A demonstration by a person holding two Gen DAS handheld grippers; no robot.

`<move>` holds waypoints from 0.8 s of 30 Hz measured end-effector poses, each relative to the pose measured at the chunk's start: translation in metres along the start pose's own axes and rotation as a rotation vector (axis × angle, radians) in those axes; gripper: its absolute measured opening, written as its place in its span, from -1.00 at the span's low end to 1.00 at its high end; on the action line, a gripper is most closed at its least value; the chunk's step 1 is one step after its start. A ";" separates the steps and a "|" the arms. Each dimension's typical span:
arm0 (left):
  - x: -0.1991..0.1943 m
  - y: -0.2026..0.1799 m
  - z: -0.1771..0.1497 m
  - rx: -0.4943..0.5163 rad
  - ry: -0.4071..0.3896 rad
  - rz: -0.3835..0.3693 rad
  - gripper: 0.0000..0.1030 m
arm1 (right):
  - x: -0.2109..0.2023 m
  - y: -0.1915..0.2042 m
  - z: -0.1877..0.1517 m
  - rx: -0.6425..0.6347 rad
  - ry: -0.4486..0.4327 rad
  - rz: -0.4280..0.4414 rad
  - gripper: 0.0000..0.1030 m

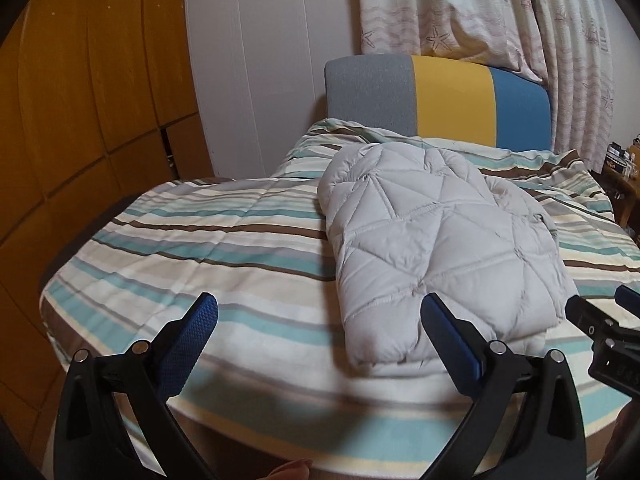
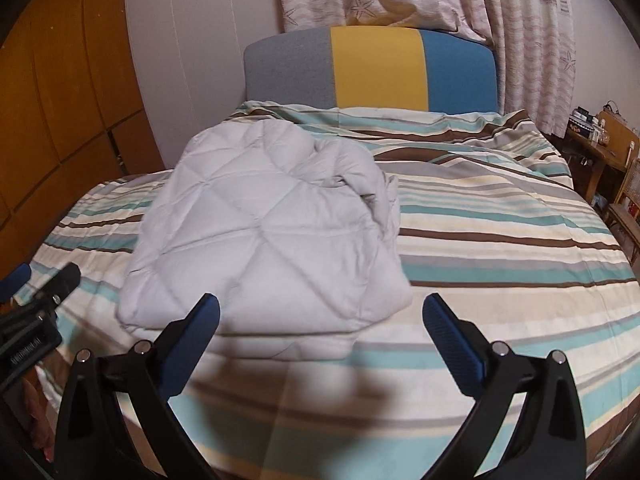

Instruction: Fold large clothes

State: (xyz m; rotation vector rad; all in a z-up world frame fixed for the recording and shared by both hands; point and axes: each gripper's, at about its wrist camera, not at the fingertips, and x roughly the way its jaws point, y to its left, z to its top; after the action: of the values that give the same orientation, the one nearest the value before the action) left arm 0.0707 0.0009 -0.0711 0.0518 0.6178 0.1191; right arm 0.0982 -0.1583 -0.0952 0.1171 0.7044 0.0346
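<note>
Both held apart and empty above the bed's near edge, the left gripper [image 1: 318, 322] and right gripper [image 2: 320, 322] flank the folded grey quilted coat [image 1: 436, 248], whose long axis runs away toward the far headboard [image 1: 440, 100].

Both wrist views look from the bed's [image 1: 240, 240] foot toward the headboard [image 1: 440, 100]; the left sits further left, and both share it.
</note>
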 end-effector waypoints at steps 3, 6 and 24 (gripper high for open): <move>-0.005 0.002 -0.002 -0.010 0.010 -0.027 0.94 | -0.010 0.006 0.003 -0.019 -0.021 -0.007 0.96; -0.009 0.003 -0.004 -0.015 0.011 -0.041 0.94 | -0.015 0.007 0.003 -0.035 -0.033 -0.019 0.96; -0.005 -0.001 -0.006 -0.014 0.033 -0.064 0.94 | -0.015 0.003 0.002 -0.022 -0.025 -0.011 0.96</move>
State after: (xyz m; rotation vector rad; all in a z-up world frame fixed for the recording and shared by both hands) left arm 0.0631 -0.0010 -0.0731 0.0162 0.6510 0.0626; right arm 0.0882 -0.1562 -0.0840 0.0921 0.6797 0.0304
